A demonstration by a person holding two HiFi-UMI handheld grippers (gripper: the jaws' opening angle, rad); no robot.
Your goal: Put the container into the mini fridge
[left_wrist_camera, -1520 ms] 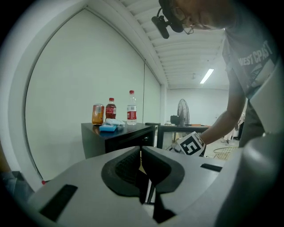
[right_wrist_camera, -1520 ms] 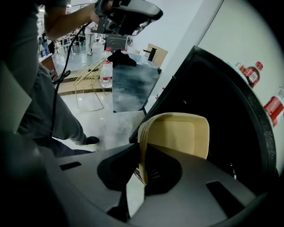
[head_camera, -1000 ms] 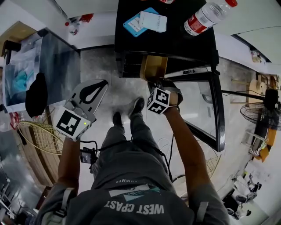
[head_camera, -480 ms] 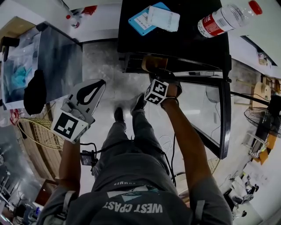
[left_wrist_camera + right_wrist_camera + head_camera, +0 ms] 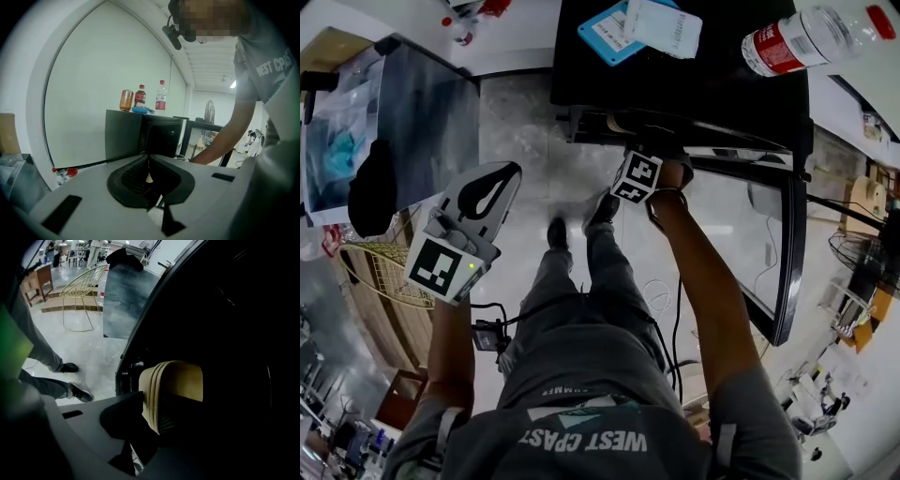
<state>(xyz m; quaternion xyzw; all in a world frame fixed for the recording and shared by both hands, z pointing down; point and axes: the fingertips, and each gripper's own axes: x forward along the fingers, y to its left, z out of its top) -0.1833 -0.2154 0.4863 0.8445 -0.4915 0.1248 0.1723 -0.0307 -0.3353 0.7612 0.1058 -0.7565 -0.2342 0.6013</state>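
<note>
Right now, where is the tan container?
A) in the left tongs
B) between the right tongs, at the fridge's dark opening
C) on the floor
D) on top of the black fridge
B: the tan container sits between the right tongs, whose jaws are opening, against the dark inside of the mini fridge.

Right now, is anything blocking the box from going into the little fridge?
Nothing visible does. The mini fridge has its door swung open, and the tan container already sits in the dark opening, between the jaws of the right claw, which are opening.
</note>
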